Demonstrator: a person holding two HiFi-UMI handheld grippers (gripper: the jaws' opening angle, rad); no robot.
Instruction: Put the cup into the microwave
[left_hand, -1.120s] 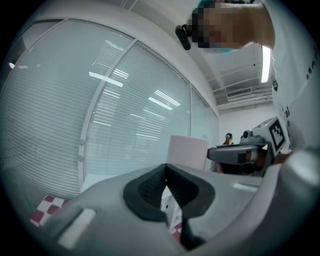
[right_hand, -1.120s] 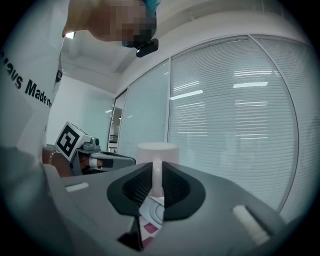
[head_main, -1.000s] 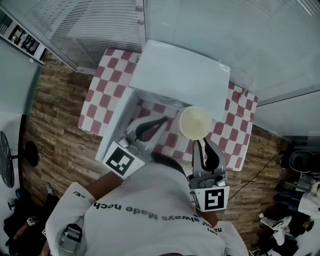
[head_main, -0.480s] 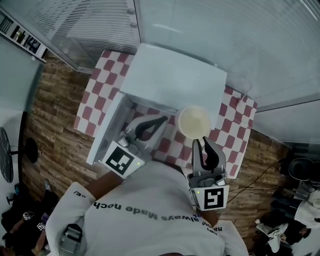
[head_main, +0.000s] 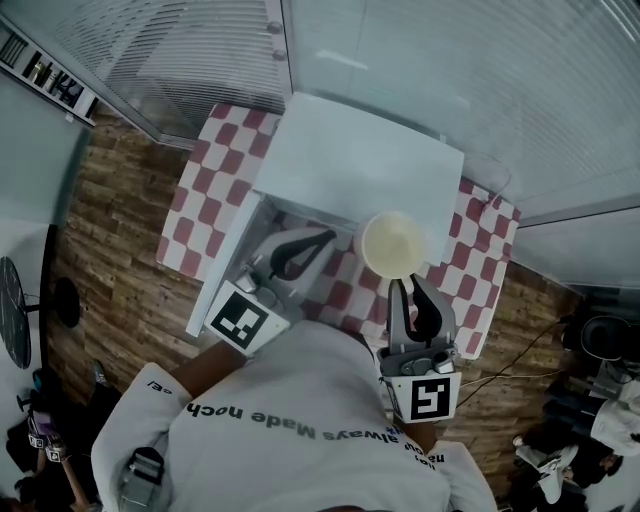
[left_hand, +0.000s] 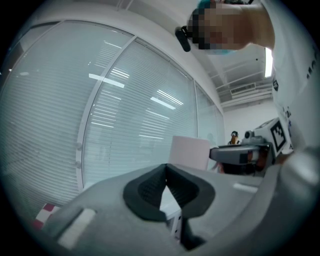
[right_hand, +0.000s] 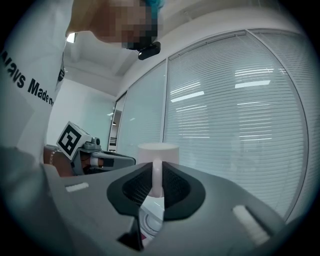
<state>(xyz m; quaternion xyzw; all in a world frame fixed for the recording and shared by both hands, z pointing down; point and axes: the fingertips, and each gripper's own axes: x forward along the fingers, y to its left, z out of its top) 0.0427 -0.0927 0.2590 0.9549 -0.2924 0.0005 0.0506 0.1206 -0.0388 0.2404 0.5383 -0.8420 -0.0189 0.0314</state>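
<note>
White empty cup (head_main: 392, 244) upright, handle pinched by R tongs (head_main: 404, 286).

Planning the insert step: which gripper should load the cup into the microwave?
Right gripper: its jaws are shut on the cup, by the handle, facing the open microwave; the left gripper holds nothing.

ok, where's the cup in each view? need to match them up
Head view: cup centre-right, seen from above, at the right gripper tips, in front of the microwave.
Left gripper view: cup just right of centre, a pale side above the jaws.
Right gripper view: cup at centre, its handle pinched between the jaws.
Shared landmark: window blinds behind.
</note>
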